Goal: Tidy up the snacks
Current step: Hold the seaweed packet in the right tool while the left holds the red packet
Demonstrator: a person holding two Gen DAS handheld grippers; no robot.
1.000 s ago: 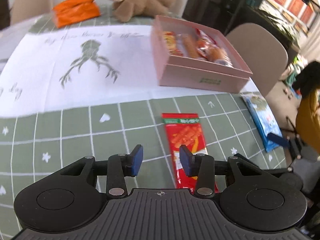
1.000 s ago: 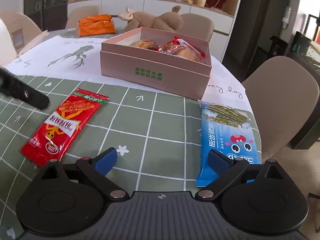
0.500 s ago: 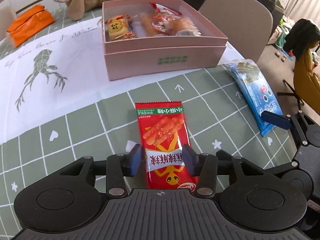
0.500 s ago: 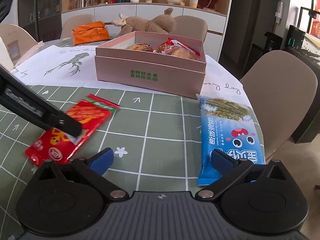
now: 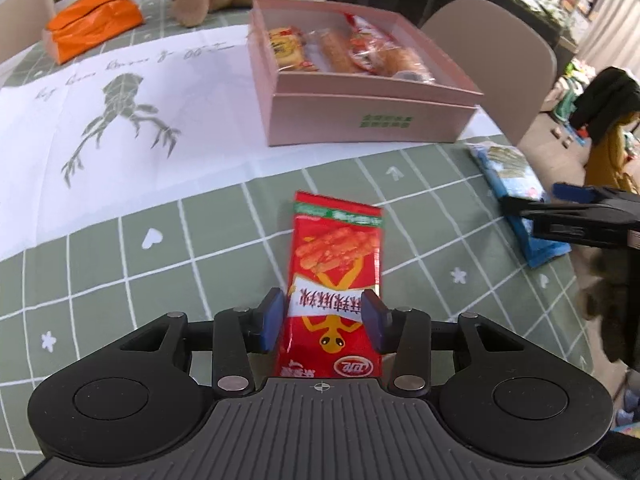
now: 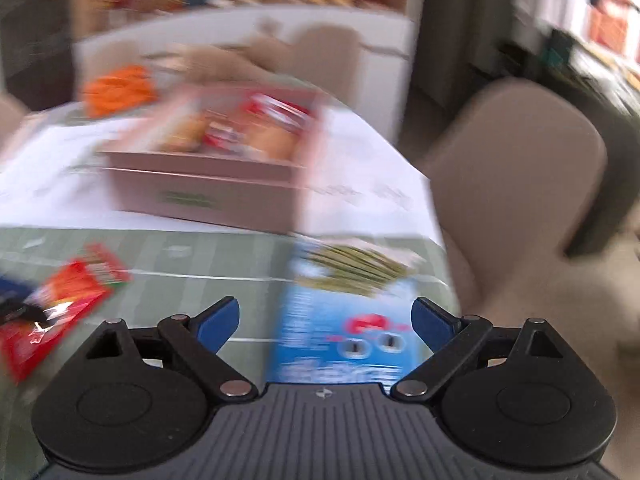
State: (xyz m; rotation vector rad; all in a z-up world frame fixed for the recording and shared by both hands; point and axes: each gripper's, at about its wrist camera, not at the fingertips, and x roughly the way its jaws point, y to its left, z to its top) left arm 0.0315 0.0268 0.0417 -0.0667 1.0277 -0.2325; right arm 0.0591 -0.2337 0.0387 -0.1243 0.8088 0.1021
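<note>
frame heavily motion-blurred. right gripper (image 6: 325, 320) in foreground, blue fingertips (image 6: 219, 320) spread wide, nothing clamped. blue snack packet (image 6: 344, 320) lies flat on green grid tablecloth (image 6: 200, 256), near end between fingers, neither pad touching. red snack packet (image 6: 56, 312) at left edge, dark blurred shape over its near end. pink box (image 6: 208, 188) beyond on white paper (image 6: 360, 200), wrapped snacks inside. orange bag (image 6: 120, 92) behind box. beige chair (image 6: 520, 168) at right.

Right wrist view blurred; red packet (image 6: 52, 316) cut off.
</note>
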